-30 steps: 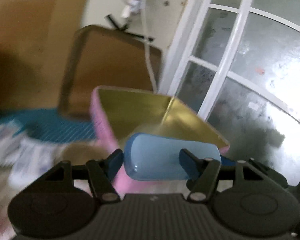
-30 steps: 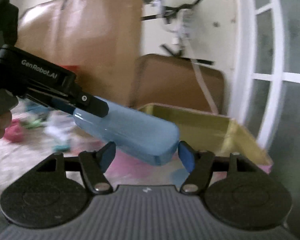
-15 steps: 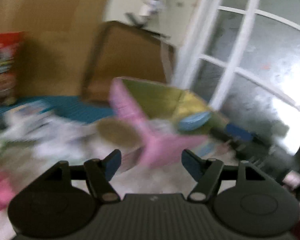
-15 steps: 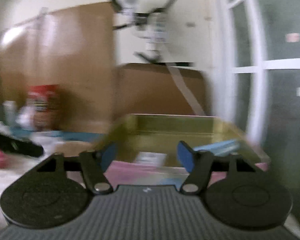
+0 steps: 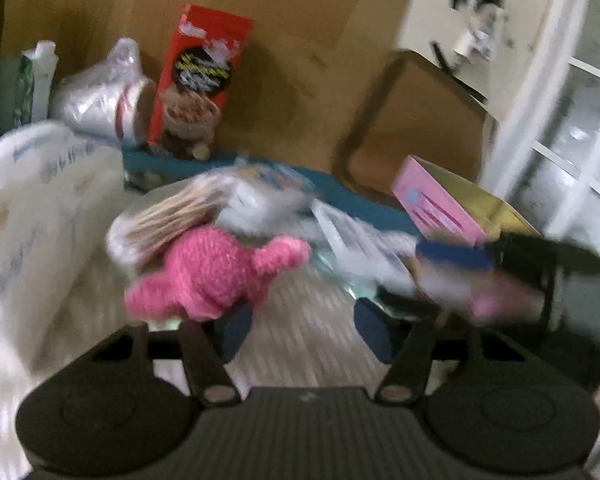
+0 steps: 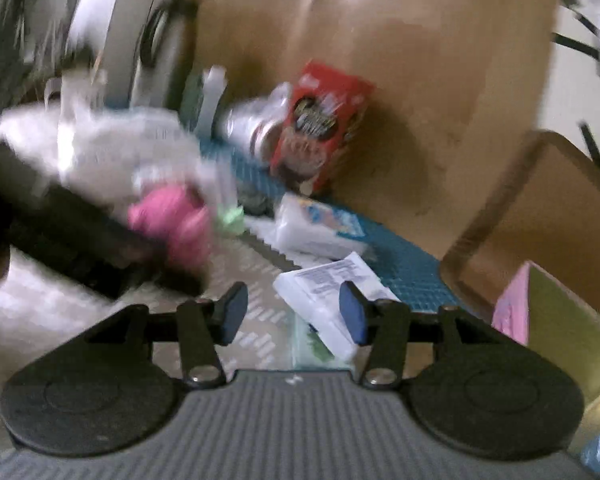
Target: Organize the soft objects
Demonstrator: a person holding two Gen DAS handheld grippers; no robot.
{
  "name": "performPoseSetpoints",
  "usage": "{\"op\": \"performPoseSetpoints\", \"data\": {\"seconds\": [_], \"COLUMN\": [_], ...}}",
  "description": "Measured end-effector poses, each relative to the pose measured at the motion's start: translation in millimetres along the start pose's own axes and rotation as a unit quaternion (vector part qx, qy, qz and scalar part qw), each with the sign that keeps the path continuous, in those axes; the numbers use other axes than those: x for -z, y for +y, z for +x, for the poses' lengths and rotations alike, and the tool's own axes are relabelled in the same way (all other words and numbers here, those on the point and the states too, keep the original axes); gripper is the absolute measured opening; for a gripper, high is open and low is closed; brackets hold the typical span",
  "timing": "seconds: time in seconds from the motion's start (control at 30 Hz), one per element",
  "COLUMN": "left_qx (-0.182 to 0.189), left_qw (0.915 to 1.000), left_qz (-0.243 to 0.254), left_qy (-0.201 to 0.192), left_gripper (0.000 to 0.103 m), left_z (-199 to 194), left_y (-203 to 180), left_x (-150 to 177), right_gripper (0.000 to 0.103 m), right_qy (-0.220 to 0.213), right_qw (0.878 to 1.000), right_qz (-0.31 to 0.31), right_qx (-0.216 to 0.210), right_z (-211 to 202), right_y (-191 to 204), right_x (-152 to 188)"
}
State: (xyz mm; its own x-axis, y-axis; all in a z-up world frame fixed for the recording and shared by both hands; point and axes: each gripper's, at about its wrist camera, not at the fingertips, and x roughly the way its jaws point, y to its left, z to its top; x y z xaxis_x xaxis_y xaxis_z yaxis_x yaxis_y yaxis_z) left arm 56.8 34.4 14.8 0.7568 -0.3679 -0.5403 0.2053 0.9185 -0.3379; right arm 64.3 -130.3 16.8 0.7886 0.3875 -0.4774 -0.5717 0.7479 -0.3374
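A fuzzy pink plush toy (image 5: 212, 276) lies on the pale floor mat just ahead and left of my open, empty left gripper (image 5: 306, 330); it also shows in the right wrist view (image 6: 172, 224). My right gripper (image 6: 292, 314) is open and empty above a white packet (image 6: 328, 292). The pink box with a yellow inside (image 5: 456, 208) stands at the right, and at the right edge in the right wrist view (image 6: 556, 320). The right gripper appears blurred in the left wrist view (image 5: 452, 256). Both views are motion-blurred.
A red cereal box (image 5: 200, 84) and a silver bag (image 5: 100, 96) lean on the brown board at the back. White plastic bags (image 5: 40, 208) lie left. A blue mat (image 6: 400, 256) holds white packets (image 6: 320, 232). A brown tray (image 5: 416, 124) leans near the window.
The blue soft pouch has left both grippers and lies in the pink box. Both grippers swung left, away from the box, toward the pile with the pink plush.
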Motion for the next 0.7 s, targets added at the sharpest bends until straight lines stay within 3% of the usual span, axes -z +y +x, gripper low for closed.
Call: {"op": "performPoseSetpoints", "data": {"seconds": [0.07,0.1,0.13,0.17,0.23,0.3,0.4,0.53,0.67,0.7], "left_qx": [-0.012,-0.008,0.002,0.011,0.026,0.028,0.056,0.041,0.036,0.034], "left_qw": [0.9999,0.9998,0.9995,0.9993,0.9984,0.9977,0.9953,0.9940,0.9928,0.9927], "left_qz": [-0.005,-0.016,-0.027,-0.027,-0.014,-0.014,-0.042,-0.068,-0.097,-0.101], "left_qy": [-0.007,-0.007,-0.014,-0.024,-0.048,-0.061,-0.067,-0.075,-0.060,-0.057], "left_gripper": [0.054,0.055,0.060,0.060,0.065,0.065,0.065,0.065,0.065,0.065], "left_z": [13,17,15,7,-13,-32,-62,-89,-94,-92], "left_y": [5,6,6,5,-1,1,19,44,57,57], "left_x": [-15,-22,-27,-26,-19,-8,10,24,37,40], "right_gripper": [0.053,0.048,0.029,0.026,0.002,0.002,0.002,0.002,0.004,0.009], "right_qy": [0.016,0.022,0.030,0.036,0.024,0.004,-0.042,-0.081,-0.066,-0.056], "right_qw": [0.999,0.998,0.997,0.996,0.995,0.996,0.998,0.995,0.995,0.996], "right_qz": [-0.032,-0.041,-0.050,-0.057,-0.061,-0.050,-0.029,-0.055,-0.077,-0.072], "right_qx": [0.026,0.038,0.052,0.063,0.076,0.077,0.033,-0.016,0.008,0.015], "right_z": [22,29,36,41,38,23,-20,-84,-70,-59], "right_y": [11,15,16,15,12,10,16,42,41,33], "right_x": [-5,-5,-4,-3,-2,-4,-4,8,5,2]}}
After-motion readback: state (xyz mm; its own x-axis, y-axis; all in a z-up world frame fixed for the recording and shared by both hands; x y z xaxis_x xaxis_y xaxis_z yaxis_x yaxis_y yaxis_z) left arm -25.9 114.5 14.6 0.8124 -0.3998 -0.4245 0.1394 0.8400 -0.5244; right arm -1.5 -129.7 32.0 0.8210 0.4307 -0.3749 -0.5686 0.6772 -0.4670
